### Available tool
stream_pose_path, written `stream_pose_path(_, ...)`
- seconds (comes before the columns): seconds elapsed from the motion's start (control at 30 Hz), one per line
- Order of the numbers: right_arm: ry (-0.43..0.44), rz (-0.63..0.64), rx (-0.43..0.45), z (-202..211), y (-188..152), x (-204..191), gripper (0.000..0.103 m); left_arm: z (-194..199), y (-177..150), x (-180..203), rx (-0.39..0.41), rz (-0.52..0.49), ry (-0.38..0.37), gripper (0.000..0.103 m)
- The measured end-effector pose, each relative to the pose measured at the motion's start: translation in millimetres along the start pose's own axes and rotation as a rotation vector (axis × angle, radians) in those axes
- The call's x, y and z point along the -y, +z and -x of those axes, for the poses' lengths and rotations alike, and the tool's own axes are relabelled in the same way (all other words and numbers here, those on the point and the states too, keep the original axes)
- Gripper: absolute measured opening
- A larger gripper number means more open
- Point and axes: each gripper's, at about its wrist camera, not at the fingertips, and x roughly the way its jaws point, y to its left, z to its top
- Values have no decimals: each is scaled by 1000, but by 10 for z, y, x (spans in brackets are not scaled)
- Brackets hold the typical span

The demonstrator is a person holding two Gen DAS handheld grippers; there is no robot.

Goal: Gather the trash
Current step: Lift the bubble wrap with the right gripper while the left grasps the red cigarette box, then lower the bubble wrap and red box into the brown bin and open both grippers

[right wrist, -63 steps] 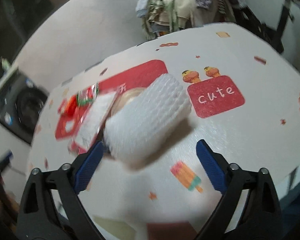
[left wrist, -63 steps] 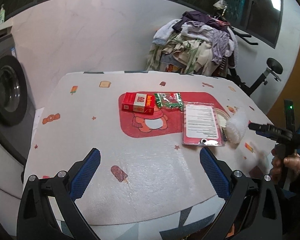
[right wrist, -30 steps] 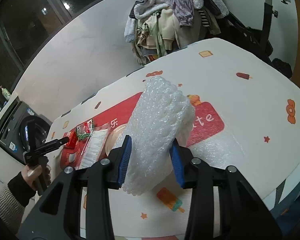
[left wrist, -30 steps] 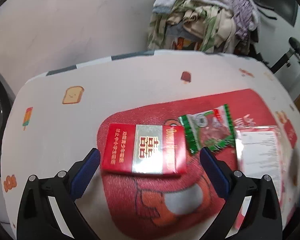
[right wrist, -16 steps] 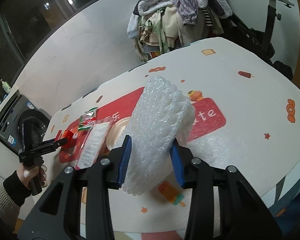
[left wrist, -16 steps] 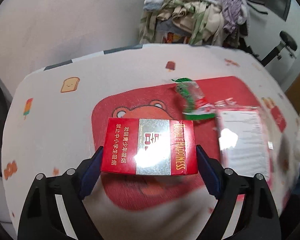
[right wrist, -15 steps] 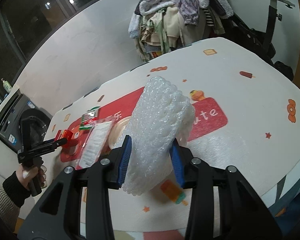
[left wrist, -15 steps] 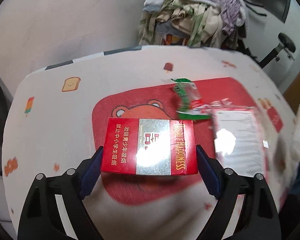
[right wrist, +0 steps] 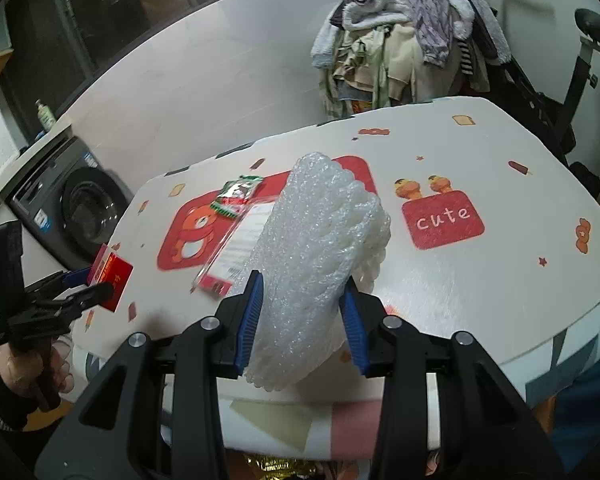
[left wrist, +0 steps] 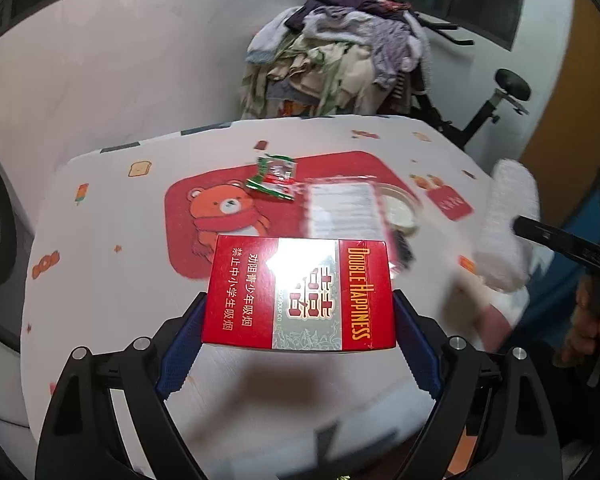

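A red cigarette box hangs above the table, clamped by its two ends in my left gripper; the same box shows at the left of the right wrist view. My right gripper is shut on a white roll of bubble wrap, which also appears as a white roll at the right of the left wrist view. On the table's red bear print lie a green and red snack wrapper and a flat clear package with a printed card. Beside that package rests a round clear lid.
The table carries a white cloth with cartoon prints. Behind it stands a heap of clothes on an exercise bike. A washing machine is at the left. A person's hand grips the left gripper's handle.
My left gripper closed on the cigarette box, lifted it off the bear print and pulled back toward the near edge. The right gripper drifted and rolled a little with the bubble wrap.
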Motion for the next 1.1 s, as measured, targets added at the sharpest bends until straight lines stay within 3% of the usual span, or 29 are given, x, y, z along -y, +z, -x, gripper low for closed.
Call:
stream_pose_path(0.23, 7, 42, 1, 272, -234, -175, 40, 445, -410, 471, 43, -35, -27, 85)
stream_pose_path(0.43, 20, 55, 0, 445, -396, -258, 40, 632, -807, 757, 27, -57, -42, 86)
stream_pose_path(0.77, 36, 78, 1, 590, -555, -365, 40, 613, -1316, 864, -44, -17, -76, 86)
stream_pose_path(1.1, 49, 91, -43, 540, -788, -453, 40, 591, -1492, 908, -80, 7, -104, 86)
